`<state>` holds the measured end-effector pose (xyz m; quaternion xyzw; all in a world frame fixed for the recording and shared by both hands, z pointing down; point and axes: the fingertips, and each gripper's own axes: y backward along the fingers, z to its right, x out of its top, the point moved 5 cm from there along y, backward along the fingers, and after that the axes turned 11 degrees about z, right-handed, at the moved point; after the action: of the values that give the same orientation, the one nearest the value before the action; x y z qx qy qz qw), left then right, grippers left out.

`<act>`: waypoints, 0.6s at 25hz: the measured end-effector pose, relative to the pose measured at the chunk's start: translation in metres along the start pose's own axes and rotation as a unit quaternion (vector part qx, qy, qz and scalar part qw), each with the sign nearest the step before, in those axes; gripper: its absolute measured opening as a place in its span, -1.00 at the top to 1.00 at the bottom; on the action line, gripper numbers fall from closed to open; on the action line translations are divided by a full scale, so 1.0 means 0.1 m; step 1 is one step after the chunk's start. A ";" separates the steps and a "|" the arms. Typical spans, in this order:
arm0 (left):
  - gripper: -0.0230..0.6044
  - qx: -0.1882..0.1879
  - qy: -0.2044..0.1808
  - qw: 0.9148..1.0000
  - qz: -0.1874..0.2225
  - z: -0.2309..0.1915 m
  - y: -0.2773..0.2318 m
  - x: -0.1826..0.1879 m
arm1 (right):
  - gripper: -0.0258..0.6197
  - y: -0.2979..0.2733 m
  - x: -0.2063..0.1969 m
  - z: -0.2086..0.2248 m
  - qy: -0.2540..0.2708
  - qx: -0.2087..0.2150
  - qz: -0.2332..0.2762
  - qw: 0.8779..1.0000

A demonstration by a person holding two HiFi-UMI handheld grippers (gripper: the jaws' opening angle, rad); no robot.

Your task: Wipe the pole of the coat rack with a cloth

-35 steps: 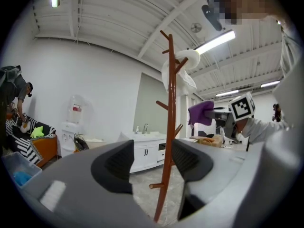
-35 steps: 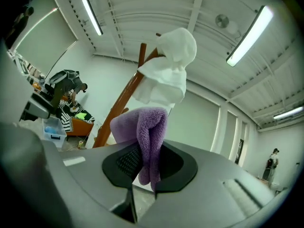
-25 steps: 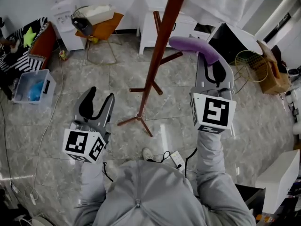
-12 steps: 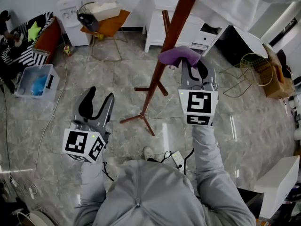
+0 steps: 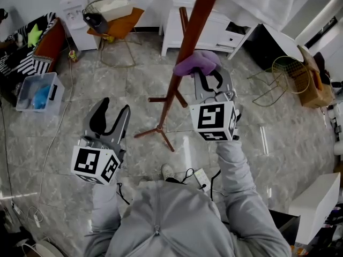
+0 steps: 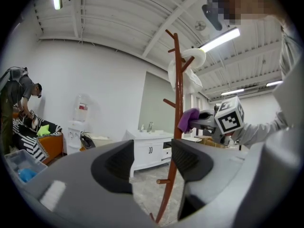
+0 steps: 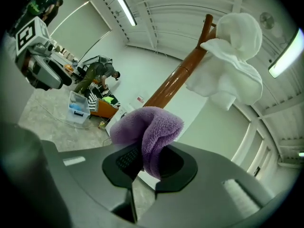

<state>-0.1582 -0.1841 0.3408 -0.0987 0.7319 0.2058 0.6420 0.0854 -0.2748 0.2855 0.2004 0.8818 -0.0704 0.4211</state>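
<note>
The brown wooden coat rack pole (image 5: 185,52) rises from its tripod feet (image 5: 158,130) on the marble floor. My right gripper (image 5: 208,79) is shut on a folded purple cloth (image 5: 195,63), and the cloth presses against the pole's right side about halfway up. In the right gripper view the cloth (image 7: 149,132) bulges out of the jaws with the pole (image 7: 175,80) just behind it, and a white garment (image 7: 230,65) hangs near the pole's top. My left gripper (image 5: 110,116) stays open and holds nothing, low and left of the rack. The left gripper view shows the pole (image 6: 176,127) and the cloth (image 6: 188,119).
A white cabinet (image 5: 209,25) stands behind the rack. A wire chair with an orange seat (image 5: 115,25) and a clear bin (image 5: 36,92) are on the left. A wire basket (image 5: 286,71) is at right, a power strip (image 5: 202,180) lies near my feet. A person (image 6: 19,108) bends over far left.
My right gripper has carried the purple cloth leftward and nearer, from beside the rack until it meets the pole. The left gripper has stayed where it was.
</note>
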 end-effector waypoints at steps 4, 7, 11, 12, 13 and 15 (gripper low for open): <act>0.08 -0.005 0.001 1.000 -0.003 0.02 -0.05 -0.02 | 0.75 0.02 -0.05 -0.01 0.066 -0.004 -0.009 0.998; 0.08 -0.008 0.002 1.000 -0.003 0.02 -0.07 -0.03 | 0.75 0.03 -0.07 0.03 0.100 -0.013 -0.014 0.995; 0.08 -0.009 0.003 1.000 -0.004 0.03 -0.10 -0.04 | 0.75 0.05 -0.11 0.15 0.124 -0.032 -0.017 0.992; 0.08 -0.009 0.003 1.000 -0.003 0.03 -0.09 -0.05 | 0.75 0.06 -0.12 0.18 0.128 -0.038 -0.018 0.991; 0.08 -0.008 0.003 1.000 -0.002 0.03 -0.09 -0.05 | 0.75 0.07 -0.12 0.23 0.132 -0.044 -0.020 0.990; 0.08 -0.008 0.003 1.000 -0.001 0.04 -0.09 -0.04 | 0.75 0.08 -0.14 0.32 0.143 -0.056 -0.024 0.988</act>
<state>-0.1502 -0.1907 0.3431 -0.1052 0.7319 0.2105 0.6395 0.1197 -0.2806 0.2757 0.1630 0.9402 -0.0014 0.2990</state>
